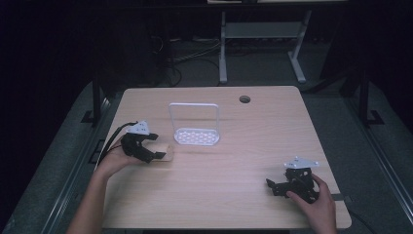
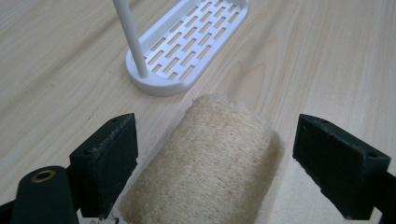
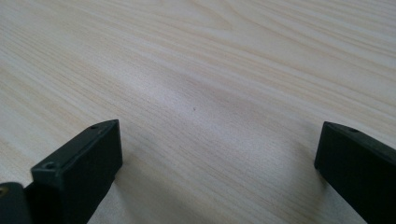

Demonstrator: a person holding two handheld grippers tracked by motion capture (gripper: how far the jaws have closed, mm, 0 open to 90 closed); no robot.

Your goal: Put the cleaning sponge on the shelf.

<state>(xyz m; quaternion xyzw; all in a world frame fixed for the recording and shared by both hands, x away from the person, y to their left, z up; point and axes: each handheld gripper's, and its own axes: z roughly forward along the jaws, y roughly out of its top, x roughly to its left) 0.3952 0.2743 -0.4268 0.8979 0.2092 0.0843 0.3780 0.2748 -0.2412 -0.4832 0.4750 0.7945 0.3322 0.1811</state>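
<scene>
A tan loofah sponge (image 2: 210, 163) lies on the wooden table (image 1: 229, 161), seen at the left in the high view as a small tan block (image 1: 165, 150). My left gripper (image 2: 229, 154) is open, its jaws standing on either side of the sponge with gaps to both. In the high view the left gripper (image 1: 152, 146) sits over the sponge's left end. A white slotted rack (image 1: 197, 136) with a tall loop handle (image 1: 194, 105) stands just beyond the sponge; its base (image 2: 187, 44) shows in the left gripper view. My right gripper (image 1: 273, 185) is open at the front right over bare wood (image 3: 210, 112).
A round cable hole (image 1: 244, 99) sits near the table's far edge. Beyond the table stand the white legs of another desk (image 1: 223, 48) and cables on the dark floor. The table's front edge runs close to the right hand (image 1: 319, 209).
</scene>
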